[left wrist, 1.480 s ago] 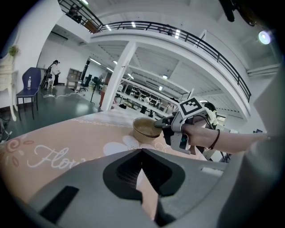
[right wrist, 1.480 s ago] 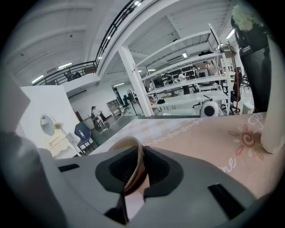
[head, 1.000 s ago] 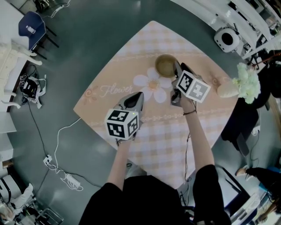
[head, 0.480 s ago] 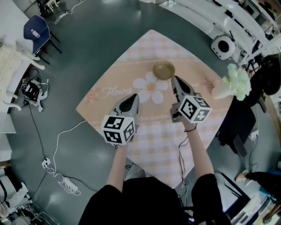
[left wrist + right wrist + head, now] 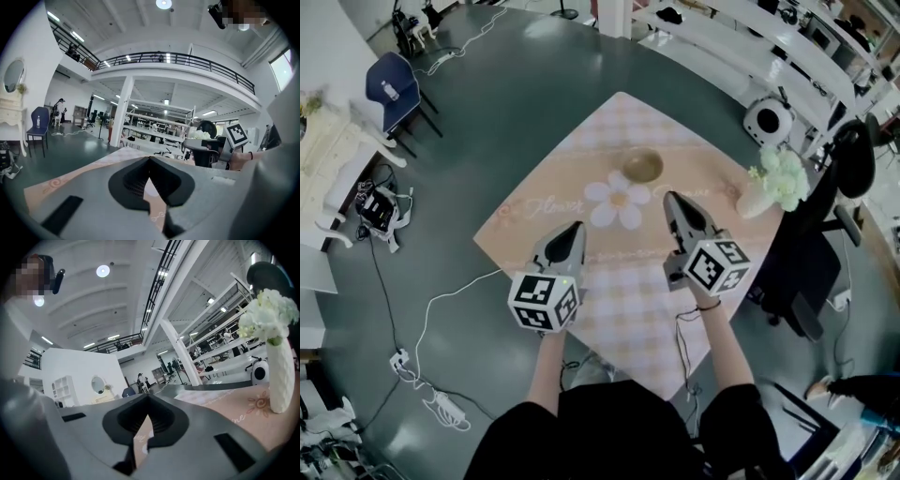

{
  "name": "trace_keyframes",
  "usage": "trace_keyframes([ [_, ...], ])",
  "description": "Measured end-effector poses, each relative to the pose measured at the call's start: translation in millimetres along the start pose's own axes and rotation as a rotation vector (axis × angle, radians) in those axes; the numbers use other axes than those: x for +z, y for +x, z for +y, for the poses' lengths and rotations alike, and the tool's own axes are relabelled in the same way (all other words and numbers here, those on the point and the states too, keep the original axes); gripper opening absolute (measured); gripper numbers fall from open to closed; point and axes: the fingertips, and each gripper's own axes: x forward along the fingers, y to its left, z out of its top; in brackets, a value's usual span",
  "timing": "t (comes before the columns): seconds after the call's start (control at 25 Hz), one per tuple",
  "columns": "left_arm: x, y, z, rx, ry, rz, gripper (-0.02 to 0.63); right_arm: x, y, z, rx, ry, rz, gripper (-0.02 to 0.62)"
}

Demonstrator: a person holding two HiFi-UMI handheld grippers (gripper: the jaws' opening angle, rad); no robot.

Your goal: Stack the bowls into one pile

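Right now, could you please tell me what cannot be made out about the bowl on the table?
- Head view: the bowl is small and seen from above; whether others nest inside cannot be told.
- Left gripper view: no bowl shows; the left gripper fills the lower picture.
- Right gripper view: the same, with the right gripper.

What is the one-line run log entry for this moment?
bowls: one pile on table | left gripper: shut, empty, clear of bowls | right gripper: shut, empty, clear of bowls
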Motion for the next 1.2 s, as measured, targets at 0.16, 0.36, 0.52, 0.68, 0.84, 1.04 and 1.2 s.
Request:
trace_keyframes([
  [0.16, 13, -25, -10, -0.003, 0.021, -0.036, -0.003, 10, -25, 20, 0.031, -0.013, -0.022, -0.006],
  [0.36, 28, -52, -17, 0.000, 0.034, -0.086, -0.003, 20, -55, 37, 0.033, 0.003, -0.071, -0.008],
  [0.52, 42, -70, -22, -0.001, 0.061, -0.119, -0.003, 27, -77, 50, 0.020, -0.017, -0.101, -0.008],
  [0.68, 50, -90, -23, 0.007, 0.090, -0.138, -0.003, 32, -97, 61, 0.020, -0.034, -0.112, -0.008],
  [0.84, 47, -108, -24, 0.022, 0.092, -0.141, -0.003, 38, -115, 66, 0.005, -0.051, -0.130, -0.008],
  [1.04, 48, -125, -24, 0.066, 0.073, -0.173, -0.003, 45, -132, 72, -0.005, -0.100, -0.149, -0.008],
  [1.2, 53, -136, -24, 0.091, 0.075, -0.196, -0.003, 46, -139, 78, -0.005, -0.126, -0.154, -0.008],
])
